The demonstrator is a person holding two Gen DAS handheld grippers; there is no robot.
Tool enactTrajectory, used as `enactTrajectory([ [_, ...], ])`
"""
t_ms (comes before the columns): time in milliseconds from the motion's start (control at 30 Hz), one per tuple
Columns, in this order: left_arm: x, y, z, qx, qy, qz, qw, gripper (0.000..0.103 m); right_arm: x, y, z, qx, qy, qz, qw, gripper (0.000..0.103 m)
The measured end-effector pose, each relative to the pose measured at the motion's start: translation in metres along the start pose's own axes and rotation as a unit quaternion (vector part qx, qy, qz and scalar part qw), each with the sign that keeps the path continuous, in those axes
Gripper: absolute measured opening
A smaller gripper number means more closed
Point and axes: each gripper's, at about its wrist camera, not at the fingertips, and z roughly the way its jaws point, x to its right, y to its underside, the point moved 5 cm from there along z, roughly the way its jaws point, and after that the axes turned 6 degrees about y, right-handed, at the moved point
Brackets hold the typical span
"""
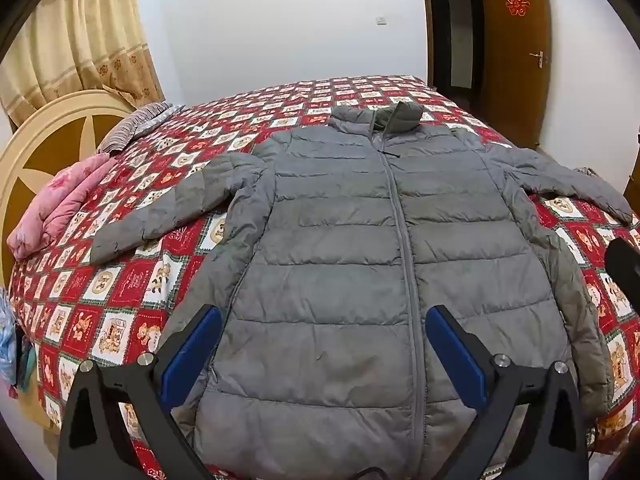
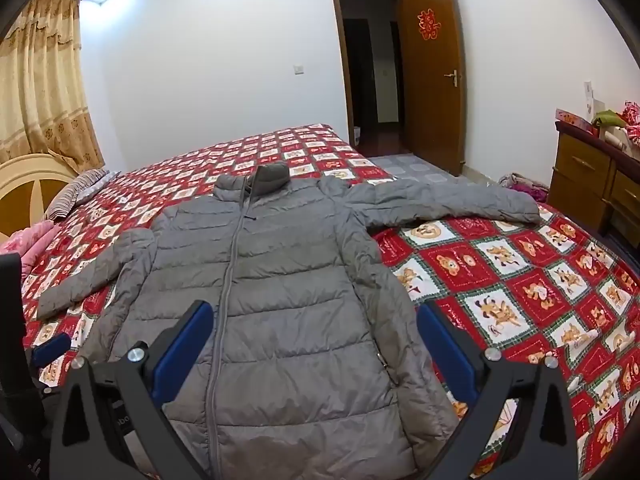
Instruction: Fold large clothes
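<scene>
Lying flat, zipped and unfolded on bed point(image 1: 132, 280): grey puffer jacket point(image 1: 340, 260). Hovering wide open, holding nothing: left hand-held gripper point(image 1: 323, 344), right hand-held gripper point(image 2: 314, 340). Folding not yet begun.

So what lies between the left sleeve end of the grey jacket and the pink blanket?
Only bare red checked bedspread; the left wrist view shows the sleeve and the pink blanket apart.
</scene>
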Motion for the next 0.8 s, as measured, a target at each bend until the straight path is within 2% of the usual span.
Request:
enactTrajectory([
  [167,-0.0021,0.0019,0.0045,-0.019,0.015,-0.012,0.9996,0.102,0.0001,0.0022,0.0015,-0.007,-0.001,-0.001,1.0,0.103],
  [800,-0.0024,0.007,0.0087,-0.021,0.015,-0.014,0.9996,0.102,-0.0053,0.0073,0.0028,-0.021,-0.002,-0.003,1.0,0.103],
])
